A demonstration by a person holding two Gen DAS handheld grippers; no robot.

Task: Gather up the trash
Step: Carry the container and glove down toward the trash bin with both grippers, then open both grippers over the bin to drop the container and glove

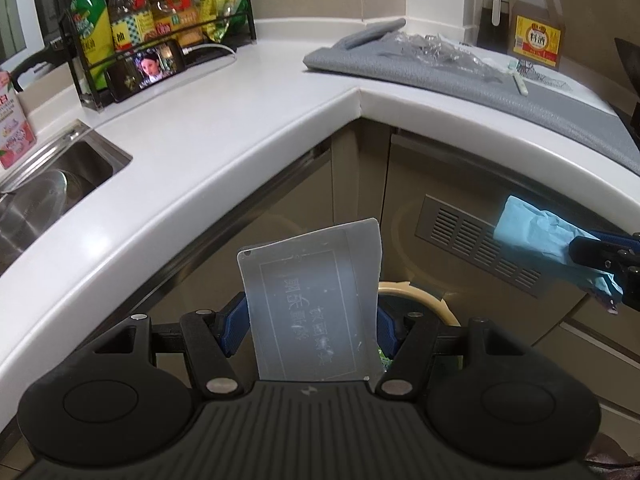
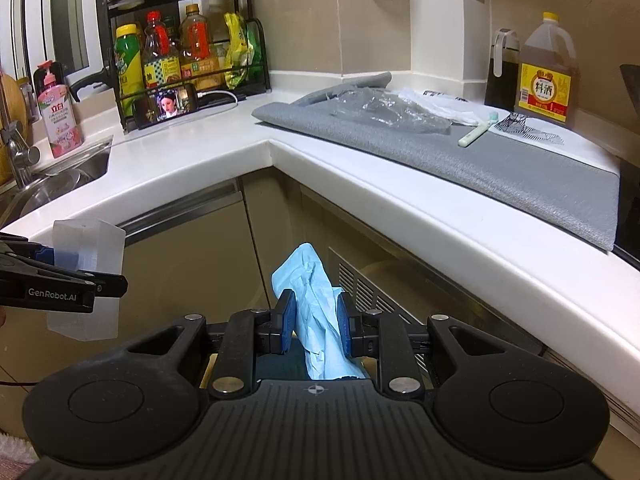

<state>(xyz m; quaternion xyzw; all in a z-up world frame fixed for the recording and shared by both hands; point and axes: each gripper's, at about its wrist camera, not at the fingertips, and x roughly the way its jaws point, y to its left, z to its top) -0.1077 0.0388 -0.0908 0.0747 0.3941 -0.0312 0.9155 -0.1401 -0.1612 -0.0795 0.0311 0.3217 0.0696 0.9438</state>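
My left gripper (image 1: 310,330) is shut on a frosted plastic box (image 1: 312,300), which stands up between the blue pads. Just behind and below it shows the cream rim of a bin (image 1: 424,298) against the corner cabinet. My right gripper (image 2: 316,322) is shut on a crumpled light-blue sheet (image 2: 314,292); the sheet (image 1: 528,232) also shows at the right of the left wrist view. The left gripper (image 2: 60,280) with the box (image 2: 88,248) appears at the left of the right wrist view. On the grey mat (image 2: 500,168) lie clear plastic wrap (image 2: 384,110), a toothbrush (image 2: 476,130) and a patterned wrapper (image 2: 528,130).
An L-shaped white counter (image 1: 240,120) wraps the corner. A black rack (image 2: 184,52) of bottles with a lit phone (image 2: 168,106) stands near the sink (image 2: 60,176). A cooking-wine jug (image 2: 546,68) and a dark jug (image 2: 502,72) stand at the back right. A vent grille (image 1: 480,248) is set in the cabinet.
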